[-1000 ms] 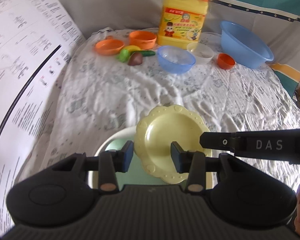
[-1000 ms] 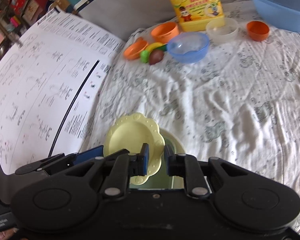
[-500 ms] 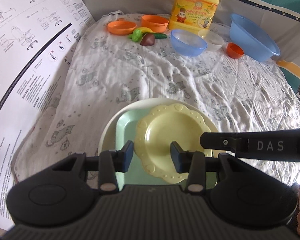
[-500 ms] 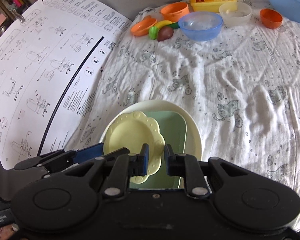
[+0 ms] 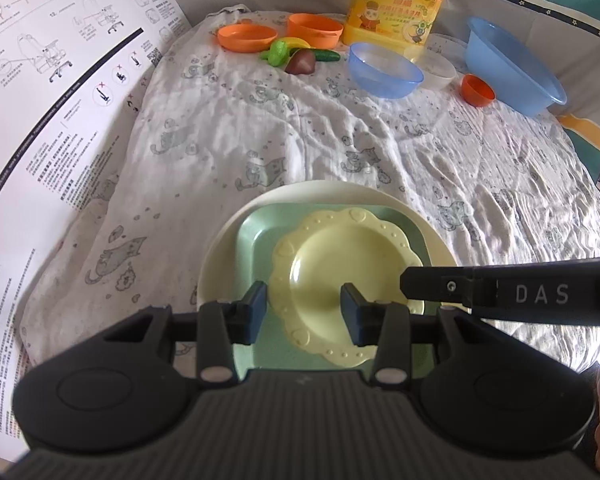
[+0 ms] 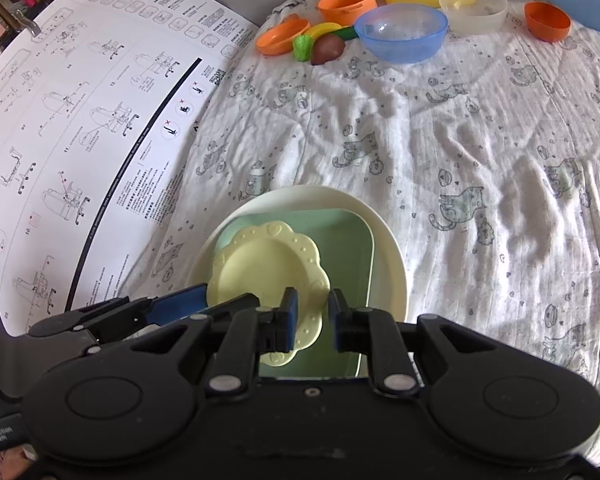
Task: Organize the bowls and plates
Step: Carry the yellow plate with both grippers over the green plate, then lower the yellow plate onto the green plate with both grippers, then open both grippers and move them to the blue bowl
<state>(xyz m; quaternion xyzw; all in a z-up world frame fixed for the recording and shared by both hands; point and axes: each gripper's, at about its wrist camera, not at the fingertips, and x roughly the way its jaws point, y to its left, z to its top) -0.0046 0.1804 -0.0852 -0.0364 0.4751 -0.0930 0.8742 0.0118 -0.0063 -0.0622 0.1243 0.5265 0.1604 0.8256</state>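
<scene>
Both grippers angled steeply down over near plate stack. Left gripper point(image 5: 303, 312) jaws apart, astride yellow scalloped plate point(image 5: 346, 280); whether its pads press rim cannot be told. Right gripper point(image 6: 313, 320) jaws narrowly apart, plate rim between them; grip cannot be told. Yellow scalloped plate seen over green square plate point(image 5: 256, 236), itself in white round plate point(image 5: 220, 252). Far: blue bowl point(image 5: 384, 70), orange bowls, toy vegetables. "DAS" printed on right gripper; "AutoFull" on instruction sheet point(image 6: 80, 120).
</scene>
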